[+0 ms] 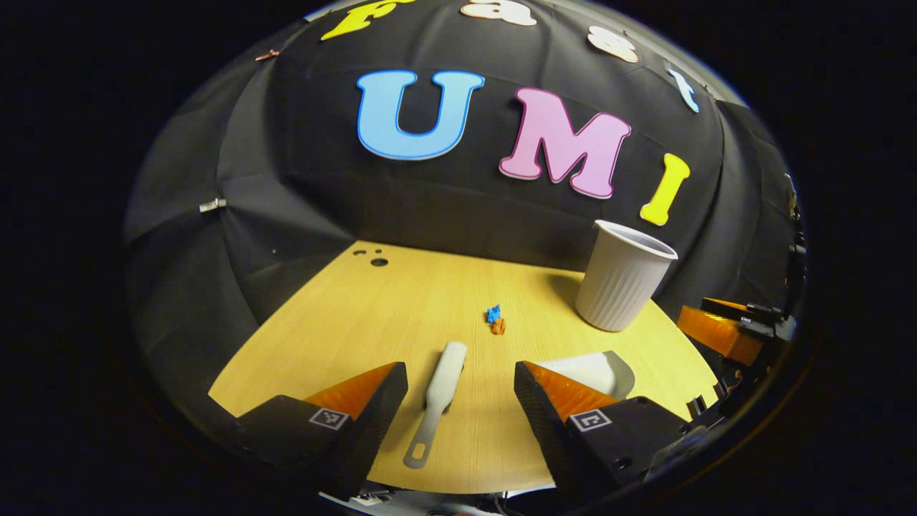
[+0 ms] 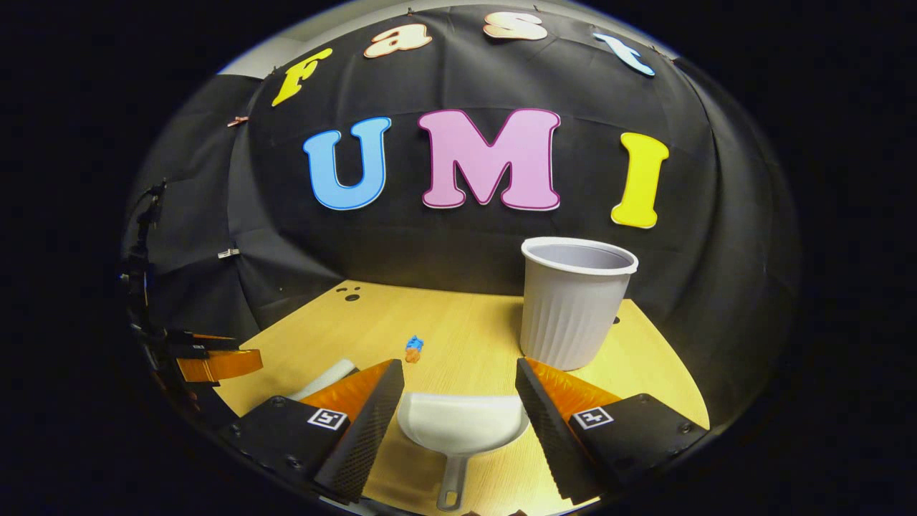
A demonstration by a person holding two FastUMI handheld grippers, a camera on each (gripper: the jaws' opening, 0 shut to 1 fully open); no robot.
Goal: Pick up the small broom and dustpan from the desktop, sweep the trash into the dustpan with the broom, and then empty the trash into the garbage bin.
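Both grippers hung with jaws released above the pale wooden desktop [image 1: 344, 322], nothing grasped yet.
The left gripper [image 1: 461, 390] framed the small white broom [image 1: 440, 394]; the right gripper [image 2: 459, 387] framed the white plastic dustpan [image 2: 462, 423]. Each probably needed to drop squarely onto its handle.

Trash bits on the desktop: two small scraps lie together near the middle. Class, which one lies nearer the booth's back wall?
The blue scrap. It sits just behind the orange scrap, touching it, on the side toward the wall; the orange one lies nearer the broom.

I find no readable text, brand or number here; the square coded tags [image 1: 329, 418] on the left gripper [image 1: 461, 369] and right gripper [image 2: 458, 365] carry only patterns.
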